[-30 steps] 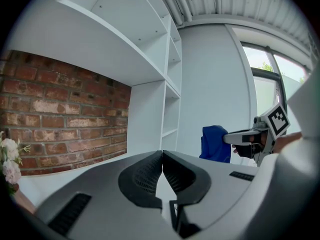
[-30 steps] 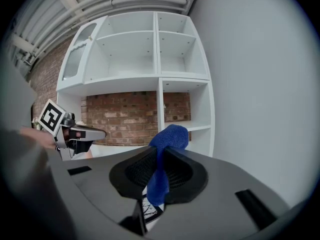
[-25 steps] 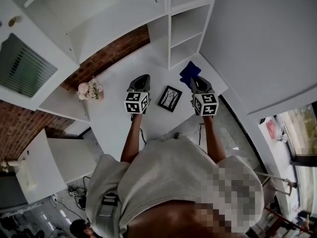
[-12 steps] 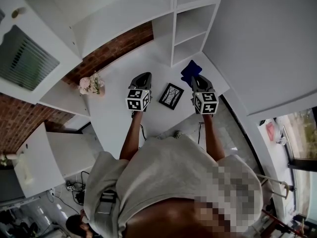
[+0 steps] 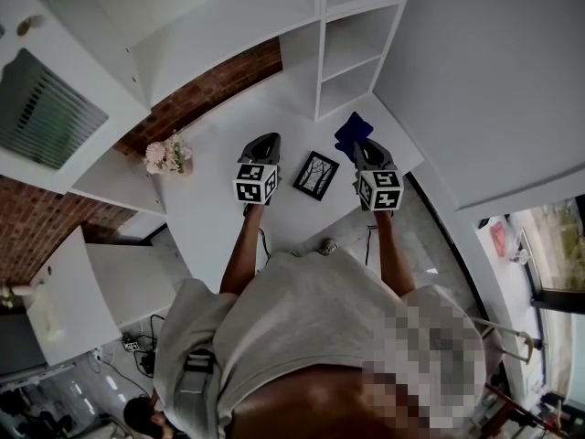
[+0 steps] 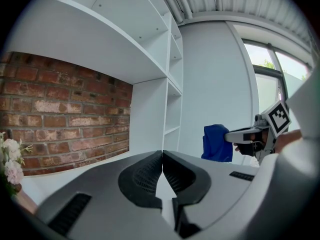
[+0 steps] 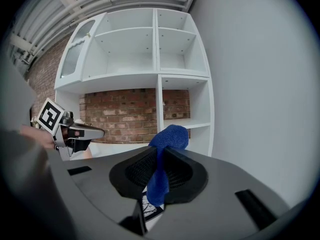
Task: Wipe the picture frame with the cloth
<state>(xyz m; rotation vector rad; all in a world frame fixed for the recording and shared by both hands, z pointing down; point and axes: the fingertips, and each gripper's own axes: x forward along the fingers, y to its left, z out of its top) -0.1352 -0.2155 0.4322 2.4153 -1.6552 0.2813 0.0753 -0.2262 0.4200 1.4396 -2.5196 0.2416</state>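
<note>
- The white shelving [image 5: 347,53] stands at the back of the scene over a brick wall [image 5: 206,99]. Its open compartments show empty in the right gripper view.
- The white counter [image 5: 210,208] runs below the shelving and carries everything the task needs.
- Our left claw [image 6: 162,156] is clenched with nothing in it, the two pads meeting edge to edge. It hovers over the counter to the left of the frame.
- Our right claw [image 7: 161,151] is clenched on the blue cloth [image 7: 169,138]. One fold bunches up above the pads and the rest hangs down between them.
- The picture frame [image 5: 315,175] lies flat on the counter between the two claws. Its long sides run roughly away from us toward the shelving.
- We judge the coming move turns on one relation. The frame sits just below the right claw and a little to its left, and a corner of it shows under the hanging cloth in the right gripper view.
- That claw is the nearer one and it carries the cloth, so a short drop down and leftward should bring the fabric onto the frame. The cloth is not yet touching it.
- A small bunch of pale flowers [image 5: 167,155] stands at the counter's far left, well apart from the work.
</note>
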